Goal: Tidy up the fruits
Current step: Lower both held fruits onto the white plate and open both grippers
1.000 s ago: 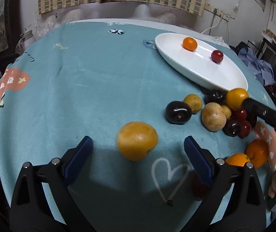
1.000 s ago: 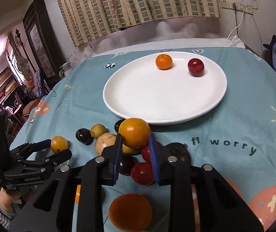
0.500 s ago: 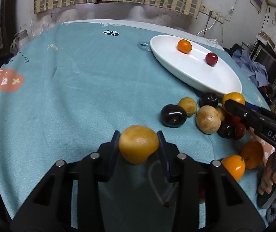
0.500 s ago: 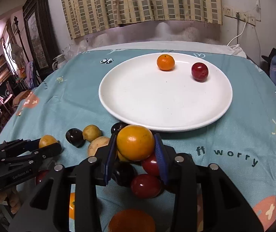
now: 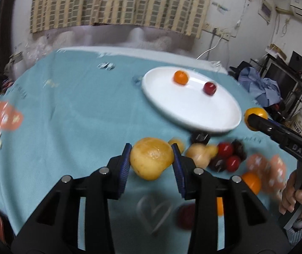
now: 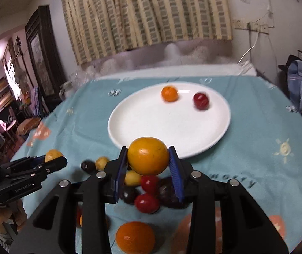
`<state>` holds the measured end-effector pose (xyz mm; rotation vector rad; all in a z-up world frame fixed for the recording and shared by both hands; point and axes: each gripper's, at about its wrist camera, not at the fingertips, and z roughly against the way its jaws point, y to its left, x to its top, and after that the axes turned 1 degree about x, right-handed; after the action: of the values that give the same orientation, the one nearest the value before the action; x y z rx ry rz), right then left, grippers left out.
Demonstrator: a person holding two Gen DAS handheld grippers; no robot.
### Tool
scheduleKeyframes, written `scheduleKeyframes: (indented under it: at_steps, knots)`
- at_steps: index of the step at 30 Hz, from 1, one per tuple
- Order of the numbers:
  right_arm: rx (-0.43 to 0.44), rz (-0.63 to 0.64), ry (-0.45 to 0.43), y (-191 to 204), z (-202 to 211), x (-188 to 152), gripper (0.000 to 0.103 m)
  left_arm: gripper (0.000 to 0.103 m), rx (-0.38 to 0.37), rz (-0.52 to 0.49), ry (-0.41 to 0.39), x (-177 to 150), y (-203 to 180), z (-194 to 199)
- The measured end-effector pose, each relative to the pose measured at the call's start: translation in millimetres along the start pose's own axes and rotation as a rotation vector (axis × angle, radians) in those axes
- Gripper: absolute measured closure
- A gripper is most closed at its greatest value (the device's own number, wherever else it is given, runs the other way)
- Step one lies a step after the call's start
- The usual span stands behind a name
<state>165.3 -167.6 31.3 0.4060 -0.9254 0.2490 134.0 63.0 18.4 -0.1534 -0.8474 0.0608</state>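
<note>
Left wrist view is showing the left gripper (image 5: 152, 163) clamping its two blue pads on a yellow-orange fruit (image 5: 151, 160), which is hanging clear above the teal tablecloth (image 5: 70, 114). Beyond it, the white plate (image 5: 193, 114) is sitting toward the far right of the table, carrying a small orange (image 5: 181, 77) and a red fruit (image 5: 209, 88) side by side but apart. Between the plate and the gripper, a loose pile of fruit (image 5: 216, 154) is lying on the cloth: yellow, red and dark pieces bunched together, blurred. Another orange (image 5: 252, 182) is resting nearer the right edge. At the far right a person's hand (image 5: 296, 199) is gripping the handle of the right gripper, which is carrying an orange fruit near the plate's rim.

Right wrist view is showing the right gripper (image 6: 148, 169) squeezing that orange fruit (image 6: 148, 155) between its pads, lifted above the pile and overlapping the near rim of the plate (image 6: 151, 122) in this view. Under it, red fruits (image 6: 146, 203), dark ones and a small yellow one are clustered on the cloth, and a big orange (image 6: 135, 237) is lying closest to the camera. To the left, the left gripper is appearing with its yellow fruit at its tip.
</note>
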Motion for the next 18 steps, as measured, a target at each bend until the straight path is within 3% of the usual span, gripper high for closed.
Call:
scheduleKeyframes:
  at_steps: [5,12,13,15,16,17,18]
  knots:
    - [-0.062,-0.016,-0.031,-24.9,-5.4,36.9,0.064,0.064,-0.018,-0.055,-0.012,47.3,-35.8,-33.7]
    - [-0.028,-0.045,0.093,-42.0,-71.8,39.8,0.064,0.064,-0.03,-0.058,0.065,66.5,-53.7,-97.9]
    - [-0.029,-0.043,0.122,-42.4,-79.0,37.5,0.064,0.062,-0.073,-0.025,0.101,67.3,-49.6,-105.0]
    - [-0.052,-0.042,0.163,-45.2,-89.8,32.5,0.061,0.042,-0.109,0.006,0.093,67.9,-43.8,-103.8]
    - [-0.063,-0.044,0.153,-45.6,-88.1,32.4,0.048,0.029,-0.1,0.007,0.082,67.9,-42.3,-100.8]
    - [-0.072,-0.054,0.111,-46.8,-78.9,34.0,0.033,0.028,-0.077,-0.006,0.061,67.9,-41.9,-95.6]
    - [-0.064,-0.059,0.081,-46.8,-70.4,36.5,0.031,0.028,-0.068,-0.012,0.055,67.1,-42.6,-92.7]
